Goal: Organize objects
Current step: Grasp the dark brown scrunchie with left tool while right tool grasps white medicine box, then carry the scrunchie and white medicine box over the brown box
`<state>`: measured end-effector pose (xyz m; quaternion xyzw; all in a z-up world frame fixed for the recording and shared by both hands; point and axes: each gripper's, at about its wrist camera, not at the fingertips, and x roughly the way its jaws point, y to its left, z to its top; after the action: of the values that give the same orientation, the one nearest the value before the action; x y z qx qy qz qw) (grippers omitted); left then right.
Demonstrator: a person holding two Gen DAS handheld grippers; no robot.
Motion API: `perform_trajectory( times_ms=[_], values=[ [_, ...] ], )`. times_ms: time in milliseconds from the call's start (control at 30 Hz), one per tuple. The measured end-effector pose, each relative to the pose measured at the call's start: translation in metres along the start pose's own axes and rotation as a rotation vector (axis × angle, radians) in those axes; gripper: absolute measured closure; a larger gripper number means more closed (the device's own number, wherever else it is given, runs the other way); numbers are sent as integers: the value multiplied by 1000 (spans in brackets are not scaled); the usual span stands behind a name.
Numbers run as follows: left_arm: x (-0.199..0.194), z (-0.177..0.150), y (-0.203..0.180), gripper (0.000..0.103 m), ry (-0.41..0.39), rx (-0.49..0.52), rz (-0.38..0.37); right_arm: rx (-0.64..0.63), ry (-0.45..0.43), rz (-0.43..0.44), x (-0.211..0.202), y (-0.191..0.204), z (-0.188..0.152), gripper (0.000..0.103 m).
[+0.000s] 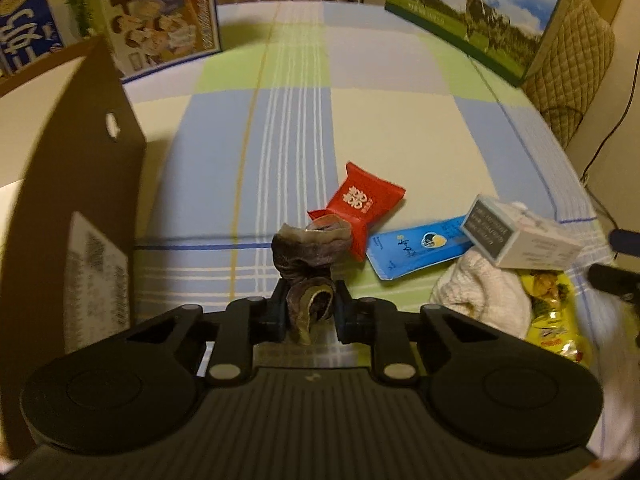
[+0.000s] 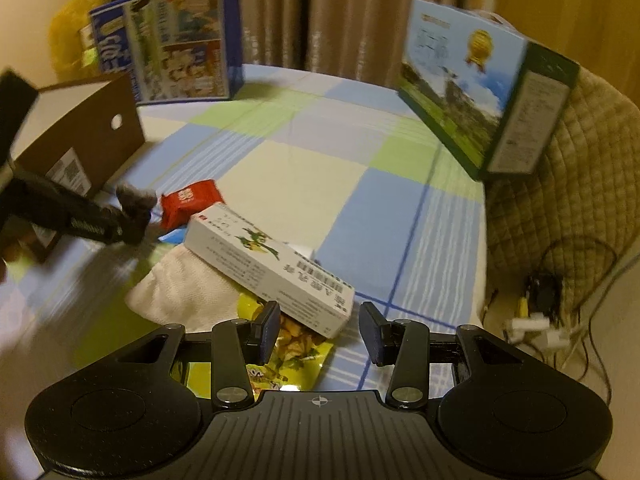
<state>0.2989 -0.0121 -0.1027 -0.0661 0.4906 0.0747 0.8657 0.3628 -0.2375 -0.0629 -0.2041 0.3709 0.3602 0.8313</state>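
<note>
**Dark cloth clamped left, right tongs apart over the pile**

While clamped between the left gripper (image 1: 311, 307) fingers, hangs bunched above the checked tablecloth (image 1: 256, 152): a dark crumpled cloth (image 1: 310, 248), lifted clear of the table. Sits just beside an open brown cardboard box (image 1: 80, 184) on the left, flap upright. Lies just past the cloth: a red packet (image 1: 362, 204), touching a blue sachet (image 1: 416, 246). Rests tilted on a white towel (image 2: 180, 292) and a yellow snack bag (image 2: 292, 350): a white carton (image 2: 272, 264).

Hovers low over that pile with fingers spread wide and nothing between them: the right gripper (image 2: 320, 330), one pad near the carton's near end. Stand at the table's far edge, well apart: a blue printed box (image 2: 172, 44) and a milk carton case (image 2: 480, 92). Drapes behind on the right: a quilted cover (image 2: 560, 184), cables (image 2: 552, 304) below it.
</note>
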Motion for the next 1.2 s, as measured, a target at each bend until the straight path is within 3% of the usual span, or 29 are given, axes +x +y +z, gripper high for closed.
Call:
perform_trajectory(
  times_ms=[467, 667, 767, 867, 967, 1200],
  values=[
    [-66, -19, 21, 85, -42, -81, -16, -465, -4, -56, 42, 42, -12, 62],
    [-82, -28, 31, 85, -57, -107, 5, -593, -43, -100, 52, 57, -16, 62],
    [-87, -31, 34, 85, -61, -115, 16, -623, -62, -95, 53, 61, -16, 74],
    [-93, -35, 37, 85, -71, -116, 23, -617, -79, -109, 50, 61, -14, 81],
    [-98, -38, 41, 85, -77, -122, 27, -555, -97, -102, 37, 58, -5, 81],
    [-107, -45, 45, 85, -79, -118, 17, -175, -62, 64, -7, 41, 13, 81]
  ],
)
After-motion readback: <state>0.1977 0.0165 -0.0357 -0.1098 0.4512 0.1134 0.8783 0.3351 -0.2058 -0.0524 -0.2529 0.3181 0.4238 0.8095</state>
